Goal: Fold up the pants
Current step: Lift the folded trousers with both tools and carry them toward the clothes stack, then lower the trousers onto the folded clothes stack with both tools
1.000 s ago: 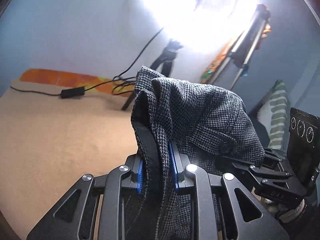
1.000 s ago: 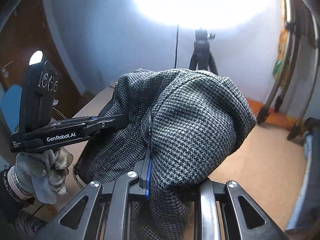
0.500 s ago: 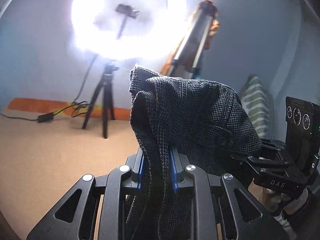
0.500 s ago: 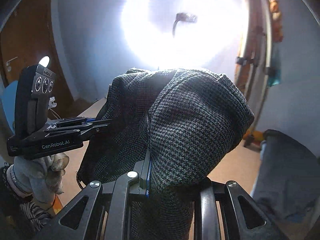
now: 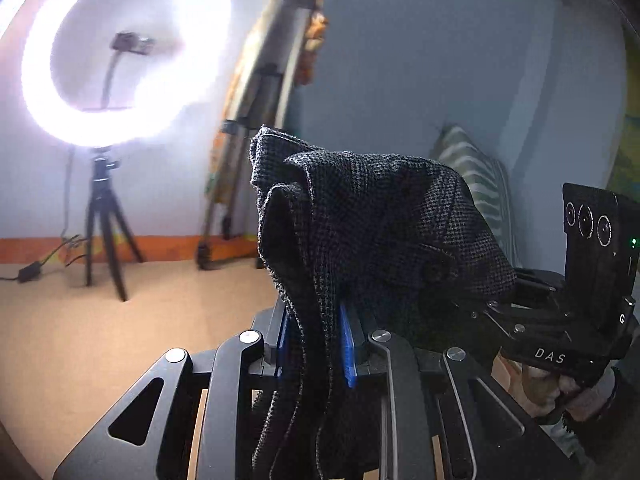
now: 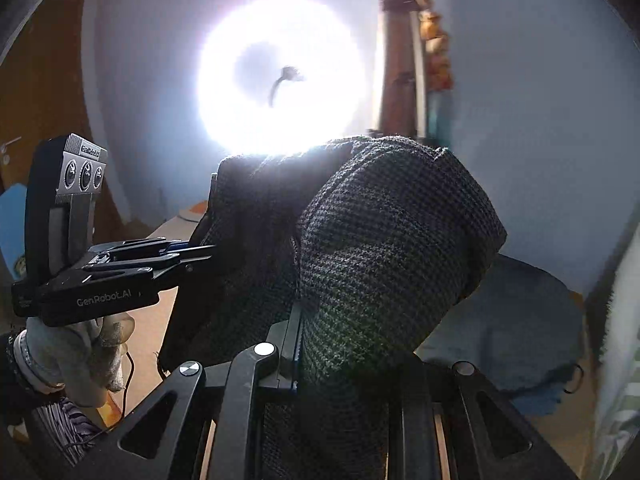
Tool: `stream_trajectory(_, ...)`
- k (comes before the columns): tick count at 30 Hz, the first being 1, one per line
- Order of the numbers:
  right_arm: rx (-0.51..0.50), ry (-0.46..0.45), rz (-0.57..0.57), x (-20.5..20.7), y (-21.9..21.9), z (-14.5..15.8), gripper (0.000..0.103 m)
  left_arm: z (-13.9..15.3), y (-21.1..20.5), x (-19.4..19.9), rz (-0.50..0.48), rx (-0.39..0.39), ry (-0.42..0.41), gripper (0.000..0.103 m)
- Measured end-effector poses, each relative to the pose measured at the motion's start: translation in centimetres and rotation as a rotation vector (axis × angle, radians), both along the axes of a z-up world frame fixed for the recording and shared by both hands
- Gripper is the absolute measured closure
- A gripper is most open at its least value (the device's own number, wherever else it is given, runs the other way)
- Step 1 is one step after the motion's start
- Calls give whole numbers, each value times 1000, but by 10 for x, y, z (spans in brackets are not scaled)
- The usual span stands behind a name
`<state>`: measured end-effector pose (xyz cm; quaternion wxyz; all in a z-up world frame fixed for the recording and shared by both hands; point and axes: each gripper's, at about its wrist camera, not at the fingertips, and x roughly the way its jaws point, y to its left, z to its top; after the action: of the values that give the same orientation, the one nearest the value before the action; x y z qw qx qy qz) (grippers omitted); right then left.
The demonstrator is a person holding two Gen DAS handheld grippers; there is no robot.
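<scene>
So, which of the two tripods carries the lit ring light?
The small black tripod standing open on the left; the taller tripod leans folded, with no lamp.

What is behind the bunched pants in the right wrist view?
Behind the pants a lit ring light shows, its lower edge covered by fabric. Beside it stands a folded tripod; its lower part is hidden.

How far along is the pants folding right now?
Done: both tools have a grip on the grey pants, the left tool and the right tool each shut on bunched fabric. In hand: the pants are held up in the air in front of the ring light. Left: no neat fold is visible, so laying flat and folding remain.
</scene>
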<state>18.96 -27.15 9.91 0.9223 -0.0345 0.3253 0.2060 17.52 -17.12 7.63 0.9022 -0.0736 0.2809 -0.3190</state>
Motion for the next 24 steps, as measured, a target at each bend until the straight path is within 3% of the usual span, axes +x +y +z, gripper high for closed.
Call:
stream_trajectory(11, -22, -4, -106, -1, -81, 9, 85, 11, -81, 29, -101, 14, 9, 84)
stream_trajectory(24, -61, 21, -143, 75, -166, 30, 85, 13, -165, 80, -125, 1, 1, 84)
